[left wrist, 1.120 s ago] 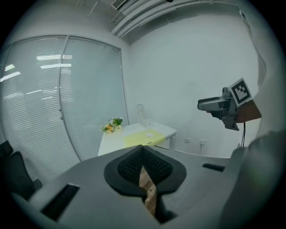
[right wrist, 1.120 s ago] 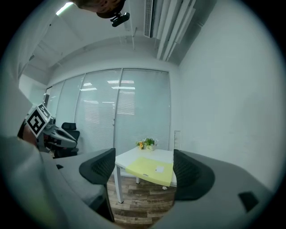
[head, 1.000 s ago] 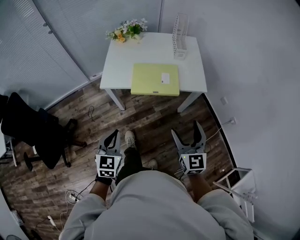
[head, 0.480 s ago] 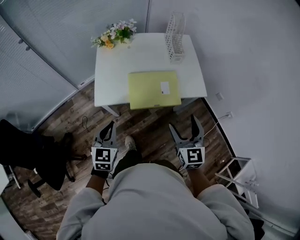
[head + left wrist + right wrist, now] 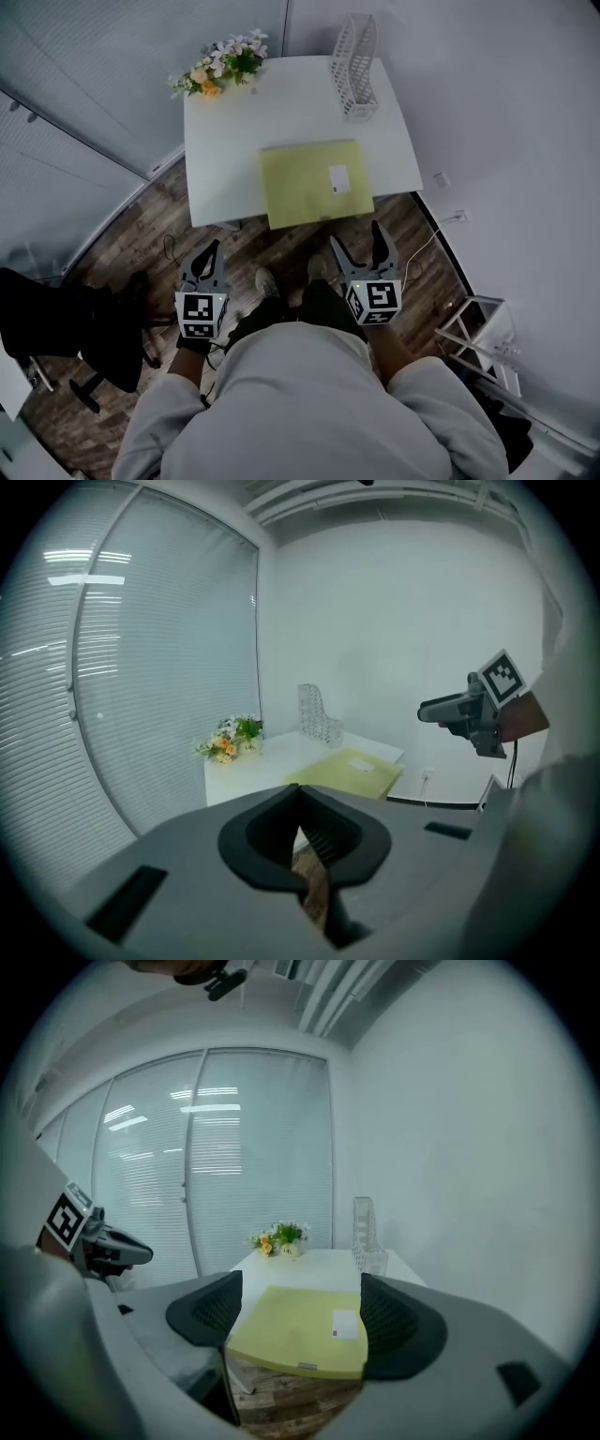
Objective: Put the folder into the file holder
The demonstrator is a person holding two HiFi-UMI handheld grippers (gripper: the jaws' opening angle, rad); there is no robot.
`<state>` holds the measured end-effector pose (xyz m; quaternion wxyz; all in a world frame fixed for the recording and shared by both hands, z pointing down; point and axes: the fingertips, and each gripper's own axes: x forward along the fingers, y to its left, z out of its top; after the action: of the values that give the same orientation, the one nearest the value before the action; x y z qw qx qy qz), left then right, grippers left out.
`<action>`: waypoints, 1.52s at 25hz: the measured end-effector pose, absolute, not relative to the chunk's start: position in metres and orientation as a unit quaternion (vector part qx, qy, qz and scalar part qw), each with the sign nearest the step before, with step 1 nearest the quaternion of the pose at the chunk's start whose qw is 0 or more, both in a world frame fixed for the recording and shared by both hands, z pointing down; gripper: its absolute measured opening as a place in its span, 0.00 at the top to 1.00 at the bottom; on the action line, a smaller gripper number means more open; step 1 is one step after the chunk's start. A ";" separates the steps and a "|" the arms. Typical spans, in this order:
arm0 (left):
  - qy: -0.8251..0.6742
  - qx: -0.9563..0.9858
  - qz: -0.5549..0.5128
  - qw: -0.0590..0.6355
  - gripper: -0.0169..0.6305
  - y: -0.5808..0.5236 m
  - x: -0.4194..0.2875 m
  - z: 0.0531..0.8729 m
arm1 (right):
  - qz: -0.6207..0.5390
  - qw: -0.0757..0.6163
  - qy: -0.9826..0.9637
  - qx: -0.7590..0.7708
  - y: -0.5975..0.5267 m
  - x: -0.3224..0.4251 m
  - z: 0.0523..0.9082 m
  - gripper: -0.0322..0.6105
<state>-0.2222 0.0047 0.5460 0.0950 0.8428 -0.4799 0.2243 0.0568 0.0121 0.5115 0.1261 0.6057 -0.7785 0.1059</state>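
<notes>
A yellow-green folder [image 5: 314,183] with a white label lies flat on the white table [image 5: 234,131], and its near edge overhangs the table's front. A white mesh file holder [image 5: 354,66] stands upright at the table's far right; no papers show in it. Both grippers hang over the wooden floor, short of the table. My left gripper [image 5: 206,255] is shut with nothing in it. My right gripper [image 5: 359,244] is open and empty, just before the folder's near edge. In the right gripper view the folder [image 5: 305,1330] shows between the spread jaws, with the file holder [image 5: 366,1232] behind it.
A bunch of flowers [image 5: 220,64] sits at the table's far left corner. A black office chair [image 5: 66,328] stands on the floor at the left. A wall socket with a cable [image 5: 455,217] and a white rack [image 5: 478,328] are at the right.
The table and folder have come closer as the person stepped forward. Both grippers have moved nearer the table's front edge. The right gripper now sits just short of the folder.
</notes>
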 end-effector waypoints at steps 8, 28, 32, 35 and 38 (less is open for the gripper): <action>-0.488 0.827 0.250 0.122 0.96 -0.014 -0.226 0.565 | 0.290 0.095 -0.707 0.639 -0.020 0.084 0.596 0.34; -0.493 0.796 0.316 0.156 0.96 -0.029 -0.200 0.595 | 0.620 -0.085 -0.508 0.593 -0.049 0.109 0.768 0.34; -0.491 0.792 0.327 0.158 0.96 -0.033 -0.196 0.597 | 0.640 -0.136 -0.505 0.563 -0.063 0.100 0.778 0.33; -0.489 0.790 0.334 0.162 0.96 -0.035 -0.193 0.599 | 0.654 -0.186 -0.497 0.539 -0.073 0.094 0.786 0.34; -0.486 0.788 0.341 0.164 0.96 -0.036 -0.190 0.602 | 0.666 -0.230 -0.487 0.516 -0.080 0.089 0.793 0.34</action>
<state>-0.1901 -0.0358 0.6021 0.1643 0.7880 -0.4859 0.3407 0.0893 -0.0801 0.7932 -0.2296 0.5162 -0.4870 0.6661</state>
